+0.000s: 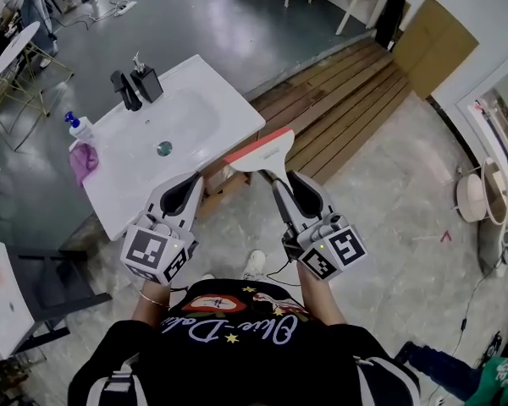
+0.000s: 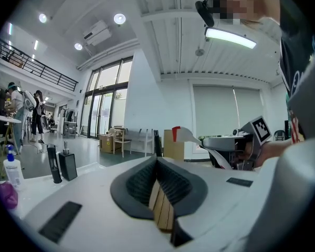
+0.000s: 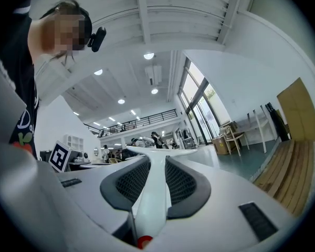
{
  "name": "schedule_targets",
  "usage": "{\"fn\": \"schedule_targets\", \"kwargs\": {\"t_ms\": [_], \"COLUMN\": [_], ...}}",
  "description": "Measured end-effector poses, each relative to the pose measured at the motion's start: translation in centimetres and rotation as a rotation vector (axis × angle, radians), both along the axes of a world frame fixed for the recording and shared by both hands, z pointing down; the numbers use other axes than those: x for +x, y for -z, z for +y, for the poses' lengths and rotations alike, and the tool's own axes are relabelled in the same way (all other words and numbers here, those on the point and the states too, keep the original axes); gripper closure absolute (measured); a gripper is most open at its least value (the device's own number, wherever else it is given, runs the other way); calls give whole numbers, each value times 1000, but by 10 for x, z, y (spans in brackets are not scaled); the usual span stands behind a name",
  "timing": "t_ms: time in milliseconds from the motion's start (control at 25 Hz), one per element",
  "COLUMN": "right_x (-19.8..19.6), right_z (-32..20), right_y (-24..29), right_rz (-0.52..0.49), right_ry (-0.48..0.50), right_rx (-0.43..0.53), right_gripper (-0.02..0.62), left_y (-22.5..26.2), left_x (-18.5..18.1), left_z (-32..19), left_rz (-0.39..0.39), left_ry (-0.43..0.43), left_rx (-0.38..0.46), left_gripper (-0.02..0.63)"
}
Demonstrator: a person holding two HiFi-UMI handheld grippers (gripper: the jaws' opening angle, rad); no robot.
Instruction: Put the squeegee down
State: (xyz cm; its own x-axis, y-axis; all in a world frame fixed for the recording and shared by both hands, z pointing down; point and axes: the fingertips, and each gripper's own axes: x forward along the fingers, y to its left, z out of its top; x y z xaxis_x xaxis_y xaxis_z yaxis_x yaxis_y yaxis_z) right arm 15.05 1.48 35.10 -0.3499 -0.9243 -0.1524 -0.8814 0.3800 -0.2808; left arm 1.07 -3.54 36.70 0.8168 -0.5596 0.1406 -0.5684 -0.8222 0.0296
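Above the floor, head view: the right gripper [image 1: 285,184] holds the squeegee [image 1: 258,152] by its handle, blade uppermost, in the air near the right edge of the white desk [image 1: 229,108]. Nothing is set down yet, so the whole placement is left to do. Bare desk top lies around the basin, and the edge is close.
Left gripper view: the left gripper [image 2: 158,164] has its jaws pressed together on nothing, apart from the squeegee.
Right gripper view: the jaws pinch the white handle, with the blade crosswise beyond the tips.
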Motion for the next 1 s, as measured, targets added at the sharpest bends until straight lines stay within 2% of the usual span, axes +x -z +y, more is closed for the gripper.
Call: {"fn": "schedule_targets", "kwargs": {"t_ms": [800, 1000], "right_x": [49, 47], "right_z": [-20, -22], "right_y": [-2, -5], "right_rz": [-35, -62], "right_ry": [67, 85], "right_rx": [17, 21], "right_gripper": [477, 477], "left_y": [1, 2], "left_x": [55, 51], "left_z": [-12, -9], "left_rz": [-31, -54], "left_ry": [46, 55], "left_rx": [14, 18], "left_gripper": [612, 612]}}
